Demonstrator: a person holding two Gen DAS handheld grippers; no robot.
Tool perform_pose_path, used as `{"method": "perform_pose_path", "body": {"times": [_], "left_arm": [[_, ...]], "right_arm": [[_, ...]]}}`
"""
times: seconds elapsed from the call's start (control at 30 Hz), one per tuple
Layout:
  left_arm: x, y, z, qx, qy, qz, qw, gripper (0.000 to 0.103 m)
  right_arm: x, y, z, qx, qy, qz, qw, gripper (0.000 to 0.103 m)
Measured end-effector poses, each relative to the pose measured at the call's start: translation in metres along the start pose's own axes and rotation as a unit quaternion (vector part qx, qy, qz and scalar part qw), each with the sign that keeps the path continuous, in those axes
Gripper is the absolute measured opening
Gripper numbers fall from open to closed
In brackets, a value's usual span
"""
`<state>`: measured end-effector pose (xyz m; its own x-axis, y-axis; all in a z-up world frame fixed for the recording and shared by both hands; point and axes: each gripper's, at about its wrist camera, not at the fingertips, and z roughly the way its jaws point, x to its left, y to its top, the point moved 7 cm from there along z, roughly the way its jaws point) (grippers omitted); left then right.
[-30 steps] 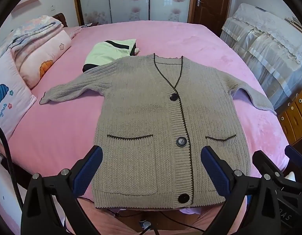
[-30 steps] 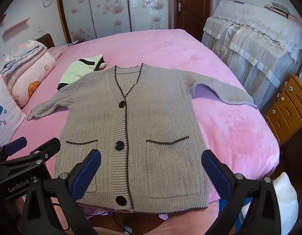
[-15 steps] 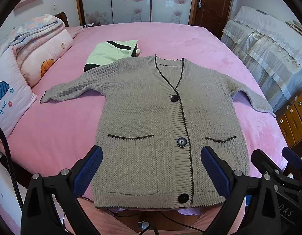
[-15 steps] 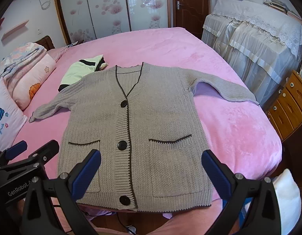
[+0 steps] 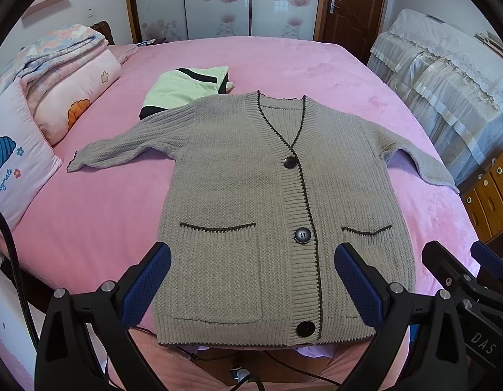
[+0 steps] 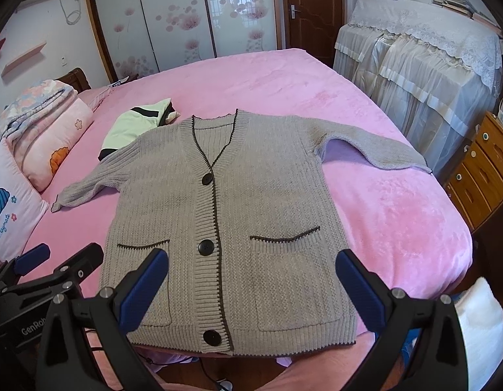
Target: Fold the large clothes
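A grey-brown knitted cardigan (image 5: 251, 195) lies flat and face up on the pink bed (image 5: 88, 221), buttoned down the front with three dark buttons, its hem at the near edge of the mattress and its V-neck pointing toward the far wardrobe doors (image 5: 218, 0). Both sleeves are spread out to the sides; the one on the right reaches the bed's edge near a wooden drawer chest (image 6: 479, 176). Two dark-trimmed patch pockets sit on the lower front.

The left gripper (image 5: 251, 280) hovers over the hem with its jaws spread wide and holding nothing. In the left wrist view its blue pads (image 5: 147, 283) frame the lower left pocket and the two lower buttons; one pad shows just outside the cardigan's left side edge, the other over the right pocket. The right gripper (image 6: 251, 283) is likewise spread wide and empty, its pads framing the button band and the right pocket in the right wrist view. Neither gripper touches the knit. The two grippers are side by side, each visible at the edge of the other's view.

A folded pale green garment with black stripes (image 5: 186, 88) lies beyond the left shoulder, partly under it. Pillows and folded quilts (image 5: 65, 75) are stacked at the left side of the bed.
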<state>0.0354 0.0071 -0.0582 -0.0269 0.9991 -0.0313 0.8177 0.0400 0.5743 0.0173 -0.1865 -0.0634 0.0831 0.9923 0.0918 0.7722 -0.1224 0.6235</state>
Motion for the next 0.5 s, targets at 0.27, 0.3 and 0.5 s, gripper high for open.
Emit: {"method": "perform_pose_path", "body": {"times": [0.27,0.3,0.5], "left_arm": [[-0.0010,-0.0003,-0.0017,-0.003,0.003,0.000,1.0000,0.100],[-0.0008,-0.0004,-0.0016,-0.002,0.003,-0.001,1.0000,0.100],[0.0001,-0.0006,-0.0022,0.000,0.010,-0.004,0.9999,0.100]], "right_arm": [[0.0001,0.0019,0.0000,0.002,0.007,-0.001,1.000,0.103],[-0.0003,0.0016,0.0000,0.002,0.006,-0.001,1.000,0.103],[0.0021,0.0018,0.0020,0.006,0.006,-0.007,1.000,0.103]]}}
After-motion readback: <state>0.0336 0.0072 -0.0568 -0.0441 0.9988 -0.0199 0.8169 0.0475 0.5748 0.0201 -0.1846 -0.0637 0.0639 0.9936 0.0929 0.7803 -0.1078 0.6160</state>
